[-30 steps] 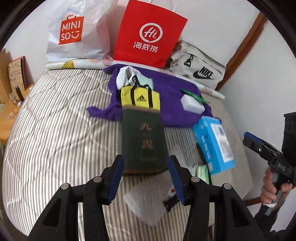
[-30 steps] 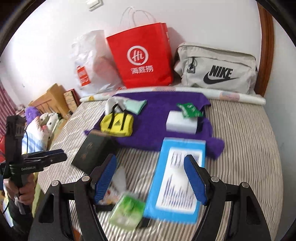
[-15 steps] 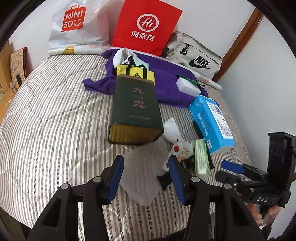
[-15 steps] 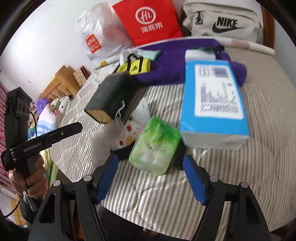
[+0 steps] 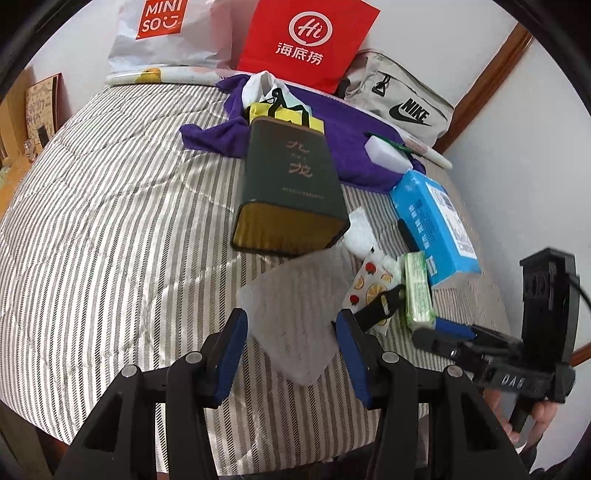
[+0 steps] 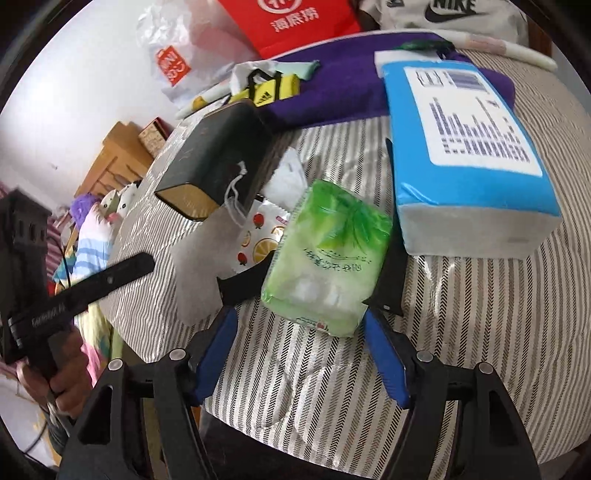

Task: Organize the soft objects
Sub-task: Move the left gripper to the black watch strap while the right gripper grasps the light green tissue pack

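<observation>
Both pairs of tongs had come down closer to the striped bed (image 5: pixel 110 229) since the earlier frames, so the clutter near its front edge looked larger. Left tongs (image 5: pixel 291 354) stood open, nothing pressed between their blue pads, and hovered over a pale grey mesh pouch (image 5: pixel 295 314) lying flat on the bed. Right tongs (image 6: pixel 301 349) also stood open, gripping nothing, and their jaws had just been closing a little; the green tissue pack (image 6: pixel 328 258) lay just ahead of them, its near end reaching between their tips without touching the pads. That green pack rested on a black strap (image 6: pixel 243 282), beside a fruit-printed packet (image 6: pixel 258 236) and just in front of a large blue tissue pack (image 6: pixel 465 147). A dark green tin (image 5: pixel 291 184) with gold lettering lay behind the mesh pouch. Further back, a purple towel (image 5: pixel 343 147) was spread across the bed, carrying a small yellow bag (image 5: pixel 284 114) and a white sponge block (image 5: pixel 386 153). Against the wall stood a red paper bag (image 5: pixel 303 40), a white plastic shopping bag (image 5: pixel 162 33) and a grey sports bag (image 5: pixel 402 107). In each view a hand held the other tool at the frame's edge.
</observation>
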The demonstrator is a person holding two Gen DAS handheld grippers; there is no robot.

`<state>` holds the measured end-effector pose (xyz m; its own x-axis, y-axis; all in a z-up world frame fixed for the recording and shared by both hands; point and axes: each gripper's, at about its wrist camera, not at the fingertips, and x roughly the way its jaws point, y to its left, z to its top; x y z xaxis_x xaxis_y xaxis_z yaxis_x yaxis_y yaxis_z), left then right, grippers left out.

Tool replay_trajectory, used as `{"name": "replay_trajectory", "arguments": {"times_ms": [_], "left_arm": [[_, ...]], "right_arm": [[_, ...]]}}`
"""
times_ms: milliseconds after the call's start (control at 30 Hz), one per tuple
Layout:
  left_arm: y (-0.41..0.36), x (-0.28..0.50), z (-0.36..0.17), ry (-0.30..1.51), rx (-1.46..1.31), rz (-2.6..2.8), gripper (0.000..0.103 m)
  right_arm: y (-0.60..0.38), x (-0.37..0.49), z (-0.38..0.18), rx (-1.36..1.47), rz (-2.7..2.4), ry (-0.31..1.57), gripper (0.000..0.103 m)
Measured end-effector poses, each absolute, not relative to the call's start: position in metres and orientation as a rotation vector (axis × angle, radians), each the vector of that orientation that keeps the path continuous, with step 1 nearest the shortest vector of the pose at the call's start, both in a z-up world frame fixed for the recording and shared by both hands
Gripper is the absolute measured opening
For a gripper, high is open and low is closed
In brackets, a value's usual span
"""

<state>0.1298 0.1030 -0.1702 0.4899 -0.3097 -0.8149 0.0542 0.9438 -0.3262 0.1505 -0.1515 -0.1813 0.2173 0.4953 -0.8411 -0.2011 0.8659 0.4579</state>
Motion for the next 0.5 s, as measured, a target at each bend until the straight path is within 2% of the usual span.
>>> {"name": "replay_trajectory", "arguments": {"times_ms": [433,467,500], "left_arm": [[0.0994,0.125,-0.1746,1.034,-0.255,-0.265,0.048],[0.098,0.1258,-0.1755,1.036,-0.243,-0.259,0.048],[0.0975,0.1267,-0.1763,1.038,-0.237,-0.254,0.049]], "right_arm": [[-0.1453,0.1585,-0.189,0.361,0.402,1.288,0.072],[-0.144,0.1588,-0.1883,0.357,0.396,1.285,0.071],[-0.1427,0.1589,-0.1875,0.347,0.394,1.279,0.061]]}}
